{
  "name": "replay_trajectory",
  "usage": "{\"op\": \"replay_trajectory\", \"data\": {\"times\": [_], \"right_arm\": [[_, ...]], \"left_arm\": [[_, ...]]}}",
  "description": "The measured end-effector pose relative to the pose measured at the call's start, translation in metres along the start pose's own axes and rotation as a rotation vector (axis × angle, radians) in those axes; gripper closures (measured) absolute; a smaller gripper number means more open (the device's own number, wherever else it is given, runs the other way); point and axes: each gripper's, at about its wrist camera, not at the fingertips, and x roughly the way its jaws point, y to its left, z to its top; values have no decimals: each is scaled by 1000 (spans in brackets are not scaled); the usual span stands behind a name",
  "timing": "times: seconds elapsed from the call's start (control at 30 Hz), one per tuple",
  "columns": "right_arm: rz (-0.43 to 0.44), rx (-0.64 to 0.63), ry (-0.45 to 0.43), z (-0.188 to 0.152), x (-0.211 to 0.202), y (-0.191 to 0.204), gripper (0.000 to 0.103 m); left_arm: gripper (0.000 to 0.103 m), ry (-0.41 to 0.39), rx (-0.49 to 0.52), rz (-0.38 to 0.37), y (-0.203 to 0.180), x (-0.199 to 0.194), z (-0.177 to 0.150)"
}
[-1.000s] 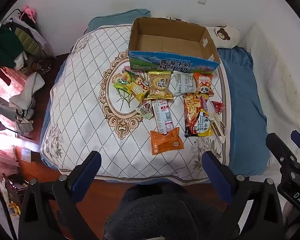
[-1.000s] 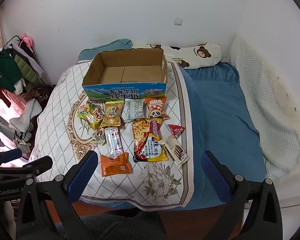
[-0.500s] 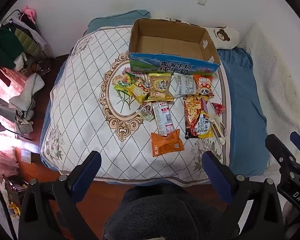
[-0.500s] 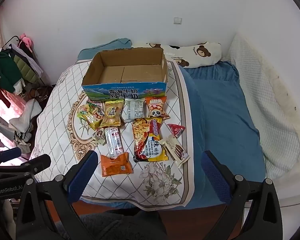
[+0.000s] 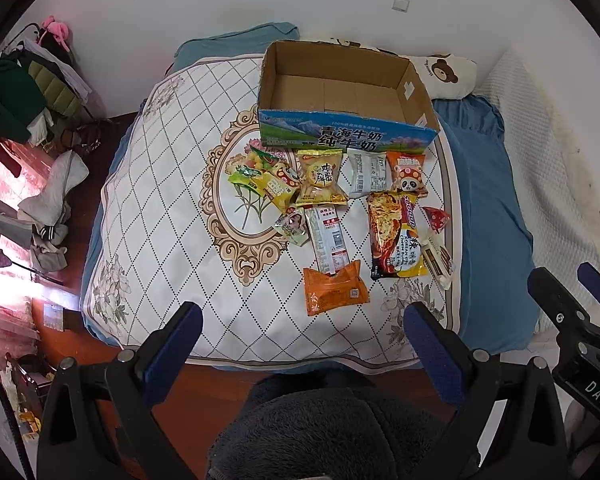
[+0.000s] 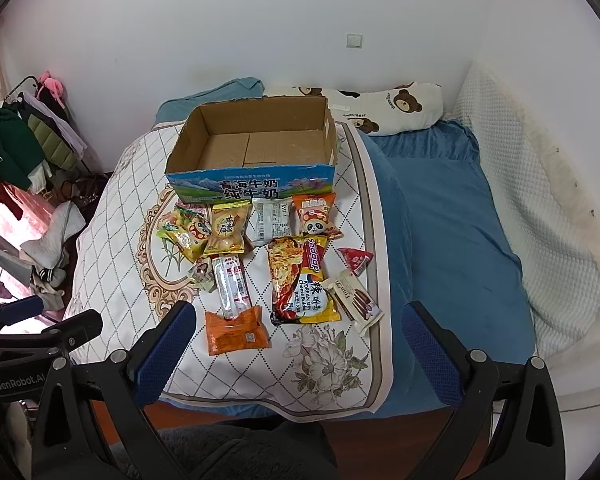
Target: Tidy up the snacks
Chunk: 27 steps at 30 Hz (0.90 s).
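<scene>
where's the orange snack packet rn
The orange snack packet lies on the quilt at the near end of the snack spread, overlapped by the long white-and-red stick packet, left of the instant noodle packet in the right wrist view.

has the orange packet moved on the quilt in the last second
No. The orange packet lies at the same spot on the quilt, its top edge overlapping the long white packet, the same gap to the box.
</scene>
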Motion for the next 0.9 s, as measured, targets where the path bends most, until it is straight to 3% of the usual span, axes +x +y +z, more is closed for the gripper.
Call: {"op": "replay_trajectory", "data": {"times": [0.9], "right_arm": [[8,1,4,3,-4,6,0]], "left_arm": [[0,-9,0,-23,5,-2,0]]}}
